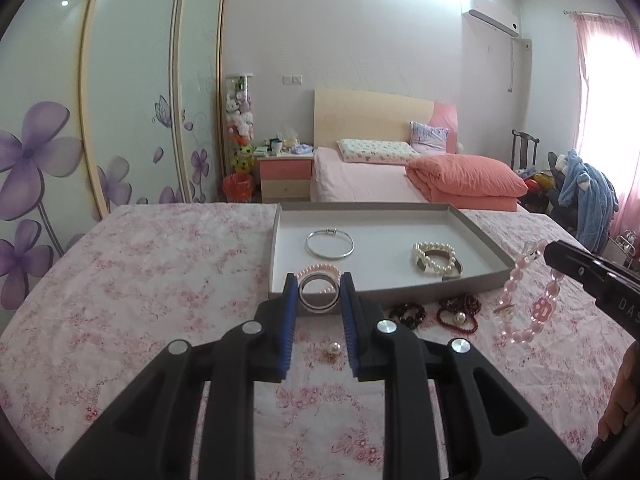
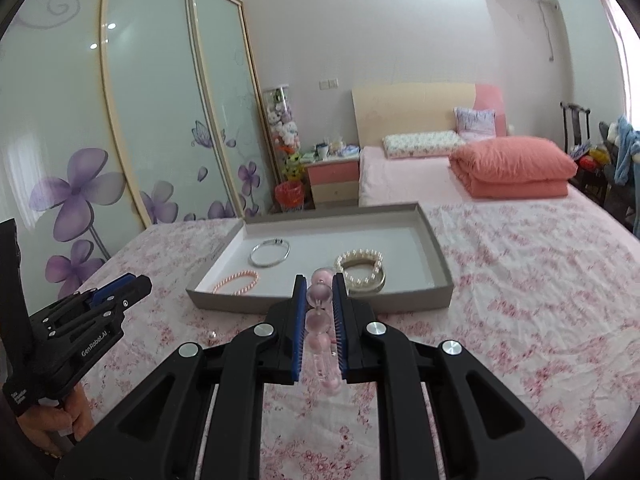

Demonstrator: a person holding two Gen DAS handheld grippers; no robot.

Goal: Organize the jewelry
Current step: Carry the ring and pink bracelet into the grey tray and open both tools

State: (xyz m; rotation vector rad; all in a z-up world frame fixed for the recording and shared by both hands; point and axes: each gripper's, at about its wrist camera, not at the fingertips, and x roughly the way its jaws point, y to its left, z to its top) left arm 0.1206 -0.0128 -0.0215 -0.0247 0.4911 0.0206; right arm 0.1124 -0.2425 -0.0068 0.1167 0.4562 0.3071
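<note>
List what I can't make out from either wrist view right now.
- Left wrist view: the dark bead bracelets and red bead bracelet are too small to count strands.
- Left wrist view: the silver bangle in the left gripper is partly hidden by the jaws.
- Right wrist view: those dark and red pieces are hidden behind the right gripper and its pink bead bracelet.

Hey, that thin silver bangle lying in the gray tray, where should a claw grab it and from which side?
Pinch the thin silver bangle across its near rim, coming from above: it lies flat on the tray floor, clear of the walls and apart from the pearl bracelets.
</note>
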